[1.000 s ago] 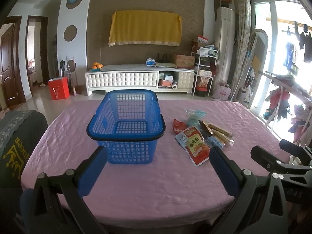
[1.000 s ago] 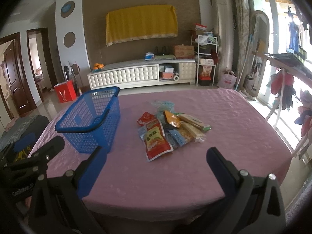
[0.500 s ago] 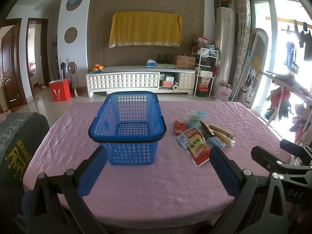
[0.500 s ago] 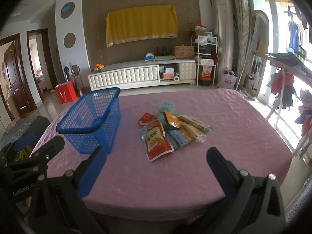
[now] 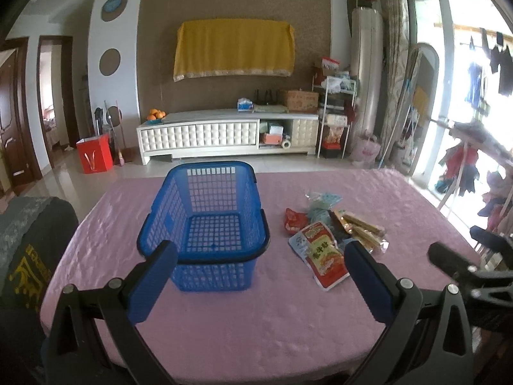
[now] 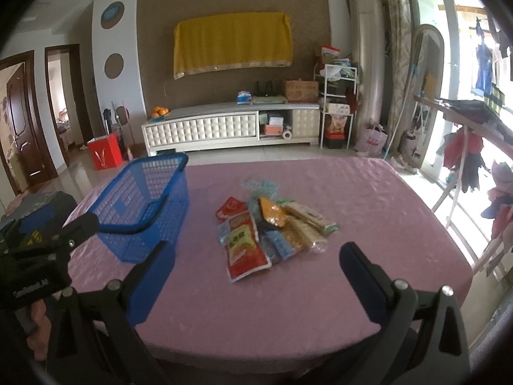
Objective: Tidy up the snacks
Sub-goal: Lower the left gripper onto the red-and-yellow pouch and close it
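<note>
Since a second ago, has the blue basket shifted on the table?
No. The blue basket keeps the same gap to the snack pile beside it in both views. The slight drift in frame is shared by the whole scene.

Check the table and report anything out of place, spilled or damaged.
Nothing looks spilled or damaged. The snack packets lie in a loose overlapping pile on the pink tablecloth beside the blue basket, which stands upright and empty. Both the left hand-held gripper and right hand-held gripper are open, holding nothing.
</note>
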Demonstrator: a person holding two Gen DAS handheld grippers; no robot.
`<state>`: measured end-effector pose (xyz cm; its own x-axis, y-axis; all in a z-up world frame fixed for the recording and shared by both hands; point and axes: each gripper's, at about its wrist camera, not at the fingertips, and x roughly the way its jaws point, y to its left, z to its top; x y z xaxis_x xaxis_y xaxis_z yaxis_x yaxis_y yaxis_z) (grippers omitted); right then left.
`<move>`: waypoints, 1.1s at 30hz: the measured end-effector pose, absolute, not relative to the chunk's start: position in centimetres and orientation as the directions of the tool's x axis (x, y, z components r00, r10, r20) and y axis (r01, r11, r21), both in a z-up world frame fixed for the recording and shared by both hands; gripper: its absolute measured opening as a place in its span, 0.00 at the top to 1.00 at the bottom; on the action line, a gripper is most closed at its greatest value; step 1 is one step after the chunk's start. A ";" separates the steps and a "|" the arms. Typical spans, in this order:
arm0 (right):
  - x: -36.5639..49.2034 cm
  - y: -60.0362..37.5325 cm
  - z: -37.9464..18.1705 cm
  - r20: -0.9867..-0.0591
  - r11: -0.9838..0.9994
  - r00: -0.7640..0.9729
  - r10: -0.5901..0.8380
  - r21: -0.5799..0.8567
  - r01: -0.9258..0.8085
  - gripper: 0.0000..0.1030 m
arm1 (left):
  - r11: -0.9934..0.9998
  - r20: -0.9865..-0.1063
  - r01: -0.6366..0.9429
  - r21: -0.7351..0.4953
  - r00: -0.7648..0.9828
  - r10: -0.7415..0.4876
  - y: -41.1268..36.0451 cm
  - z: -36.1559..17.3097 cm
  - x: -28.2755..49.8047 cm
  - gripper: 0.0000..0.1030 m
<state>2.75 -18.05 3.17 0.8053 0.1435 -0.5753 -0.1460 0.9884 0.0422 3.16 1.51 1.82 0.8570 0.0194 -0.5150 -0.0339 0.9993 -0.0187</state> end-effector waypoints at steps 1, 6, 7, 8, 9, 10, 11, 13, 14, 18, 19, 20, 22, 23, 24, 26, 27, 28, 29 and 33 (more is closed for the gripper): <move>3.2 -18.2 3.2 -0.580 0.988 0.801 0.147 0.041 -0.152 0.00 | 0.999 -0.525 -0.033 -0.009 0.851 0.023 1.3 1.8 3.9 0.00; 6.0 -18.8 3.1 -0.609 0.986 0.780 0.145 0.025 -0.164 0.00 | 1.000 -0.563 -0.004 -0.017 0.826 -0.007 0.6 1.6 6.6 0.00; 6.5 -19.0 3.1 -0.613 0.985 0.775 0.152 0.027 -0.172 0.00 | 1.000 -0.571 0.001 -0.024 0.821 -0.015 0.5 1.6 7.1 0.00; 7.0 -19.2 3.1 -0.616 0.983 0.771 0.162 0.031 -0.182 0.00 | 0.999 -0.579 0.006 -0.033 0.815 -0.024 0.3 1.6 7.8 0.00; 7.4 -19.4 3.1 -0.619 0.980 0.766 0.174 0.035 -0.194 0.00 | 0.999 -0.584 0.009 -0.038 0.811 -0.030 0.2 1.6 8.1 0.00; 7.8 -19.5 3.1 -0.621 0.979 0.762 0.182 0.038 -0.202 0.00 | 0.999 -0.592 0.012 -0.047 0.805 -0.038 0.0 1.6 8.8 0.00; 8.4 -19.6 3.1 -0.627 0.975 0.754 0.194 0.041 -0.217 0.00 | 0.999 -0.595 0.013 -0.048 0.803 -0.040 -0.2 1.5 9.1 0.00; 9.2 -19.9 2.8 -0.639 0.973 0.744 0.196 0.031 -0.230 0.00 | 0.999 -0.616 0.021 -0.038 0.787 -0.040 -0.9 1.1 10.1 0.00; 9.7 -20.1 2.6 -0.647 0.971 0.736 0.197 0.023 -0.240 0.00 | 0.999 -0.623 0.025 -0.041 0.781 -0.045 -1.2 1.0 10.5 0.00; 10.9 -20.9 1.8 -0.679 0.965 0.708 0.197 0.004 -0.264 0.00 | 0.996 -0.658 0.056 -0.066 0.748 -0.085 -2.8 -0.2 12.3 0.00; 11.3 -21.2 1.5 -0.686 0.965 0.703 0.189 -0.005 -0.263 0.00 | 0.996 -0.663 0.057 -0.063 0.744 -0.085 -3.3 -0.6 12.7 0.00; 11.5 -21.6 1.2 -0.691 0.966 0.701 0.179 -0.012 -0.258 0.00 | 0.996 -0.671 0.058 -0.062 0.737 -0.085 -3.8 -1.0 13.3 0.00; 12.2 -22.4 0.6 -0.704 0.969 0.691 0.162 -0.018 -0.245 0.00 | 0.995 -0.690 0.060 -0.081 0.717 -0.099 -4.4 -1.7 14.2 0.00; 12.5 -22.7 0.3 -0.711 0.971 0.685 0.158 -0.016 -0.240 0.00 | 0.994 -0.699 0.061 -0.089 0.707 -0.106 -4.7 -2.2 14.6 0.00; 12.9 -23.2 -0.1 -0.719 0.972 0.678 0.154 -0.012 -0.233 0.00 | 0.993 -0.711 0.063 -0.097 0.694 -0.114 -5.1 -2.8 15.1 0.00; 13.4 -23.8 -0.7 -0.732 0.974 0.665 0.150 -0.007 -0.227 0.00 | 0.993 -0.733 0.063 -0.104 0.670 -0.120 -5.6 -3.7 15.9 0.00; 13.8 -24.1 -1.2 -0.738 0.974 0.658 0.150 -0.002 -0.225 0.00 | 0.993 -0.743 0.059 -0.106 0.659 -0.118 -5.9 -4.2 16.4 0.00; 14.1 -24.3 -1.7 -0.746 0.975 0.649 0.149 0.001 -0.223 0.00 | 0.992 -0.759 0.053 -0.113 0.639 -0.121 -6.1 -5.1 17.1 0.00; 14.5 -24.3 -2.1 -0.752 0.975 0.643 0.146 0.000 -0.221 0.00 | 0.991 -0.773 0.047 -0.122 0.622 -0.125 -6.2 -5.8 17.6 0.00; 16.0 -24.6 -3.9 -0.774 0.974 0.619 0.129 -0.019 -0.226 0.00 | 0.989 -0.809 0.030 -0.148 0.572 -0.138 -6.3 -8.3 19.2 0.00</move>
